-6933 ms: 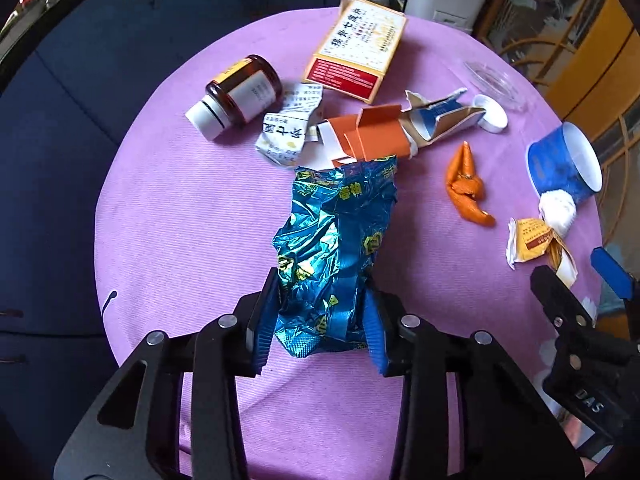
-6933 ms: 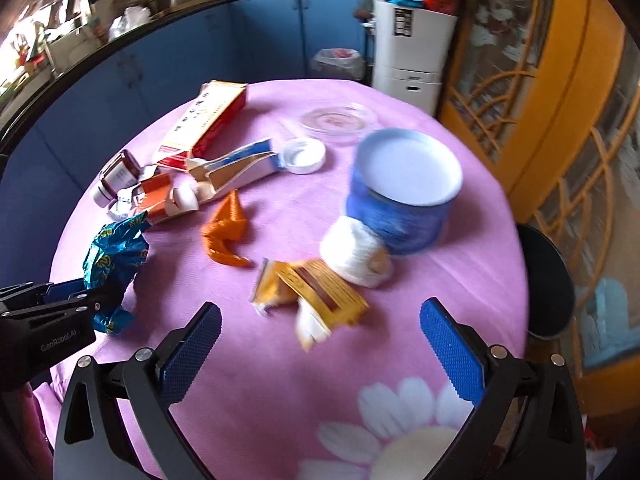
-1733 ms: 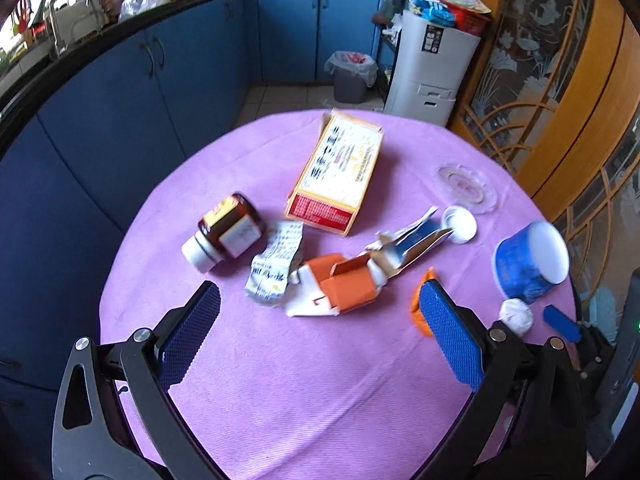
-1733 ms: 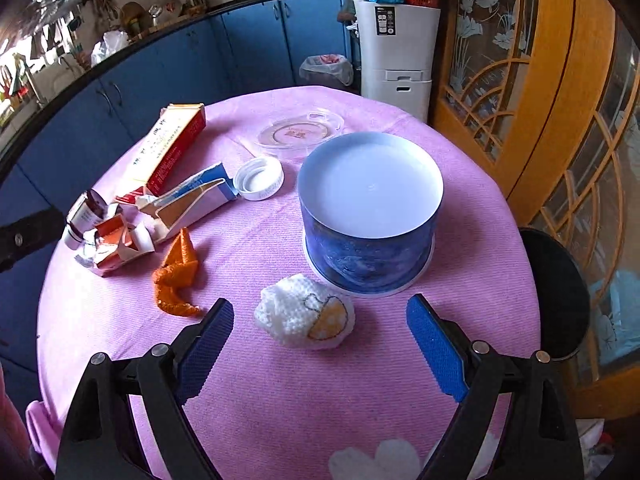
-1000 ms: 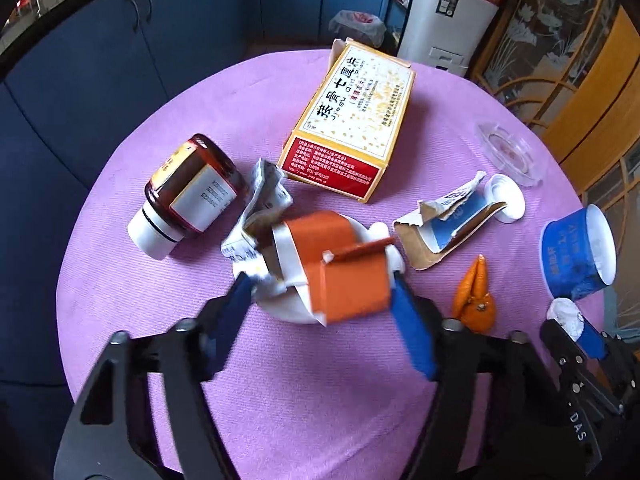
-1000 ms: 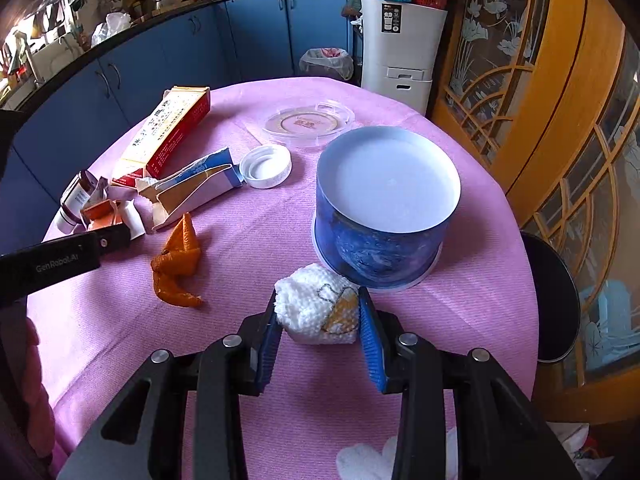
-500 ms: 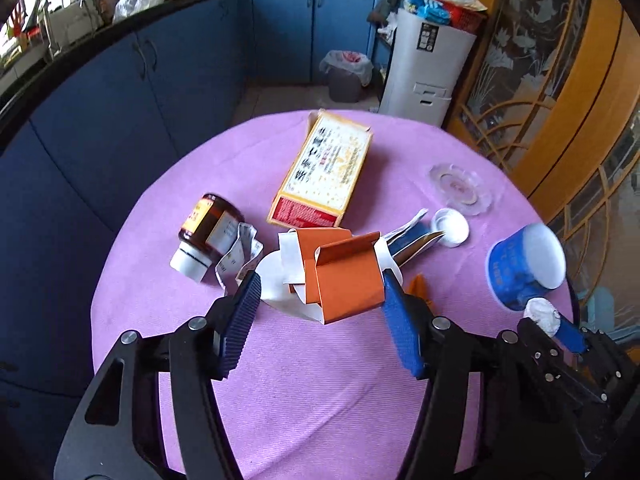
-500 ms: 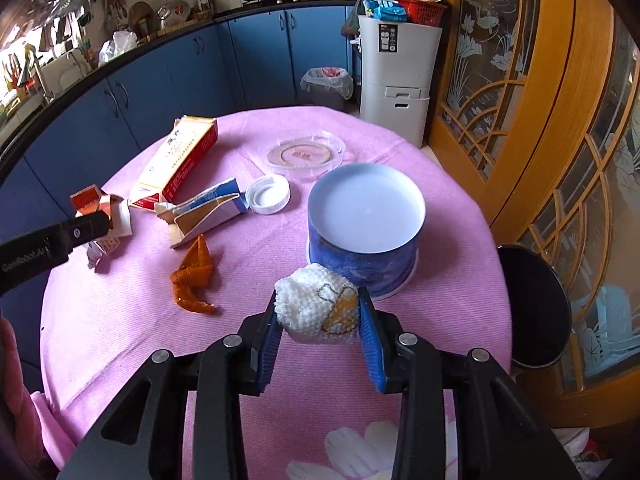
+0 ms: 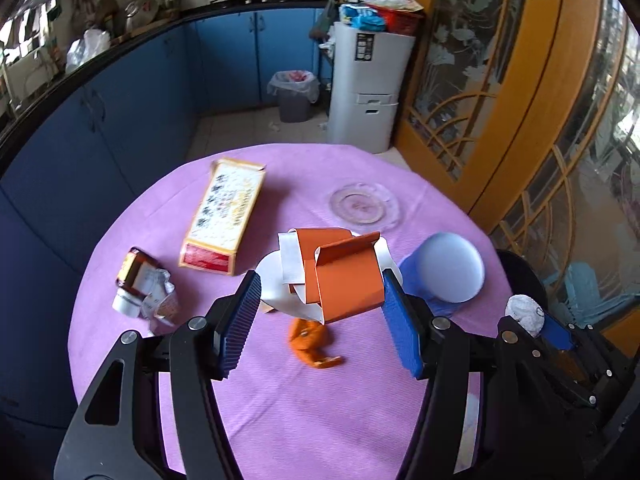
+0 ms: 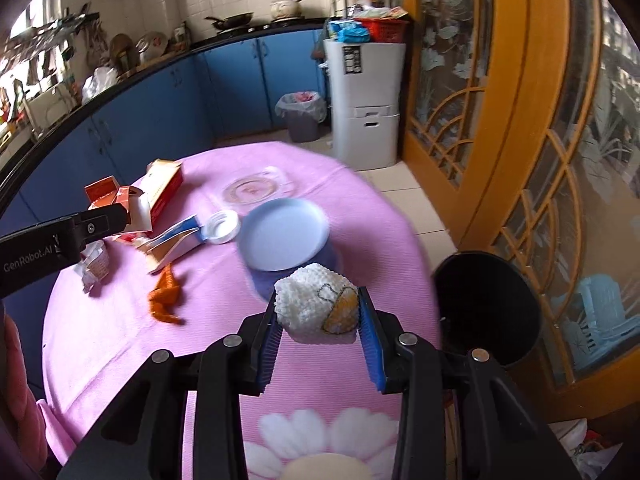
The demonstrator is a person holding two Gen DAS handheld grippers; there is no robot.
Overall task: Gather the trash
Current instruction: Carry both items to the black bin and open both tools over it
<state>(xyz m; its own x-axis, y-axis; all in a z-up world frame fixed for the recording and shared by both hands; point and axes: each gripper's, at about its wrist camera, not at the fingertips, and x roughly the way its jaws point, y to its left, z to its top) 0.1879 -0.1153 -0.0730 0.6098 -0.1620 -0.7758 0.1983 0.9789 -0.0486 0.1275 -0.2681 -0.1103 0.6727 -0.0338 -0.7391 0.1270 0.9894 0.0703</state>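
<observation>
Left gripper (image 9: 320, 312): clamped on torn orange carton (image 9: 340, 276), lifted above purple table (image 9: 320, 420). Right gripper (image 10: 318, 344): pinching white wad (image 10: 316, 306), raised at right, presumably bound for black bin (image 10: 488, 308) beside the table.

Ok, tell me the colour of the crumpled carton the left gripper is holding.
Orange and white: the crumpled carton is clearest in the left wrist view, clamped in the left gripper.
</observation>
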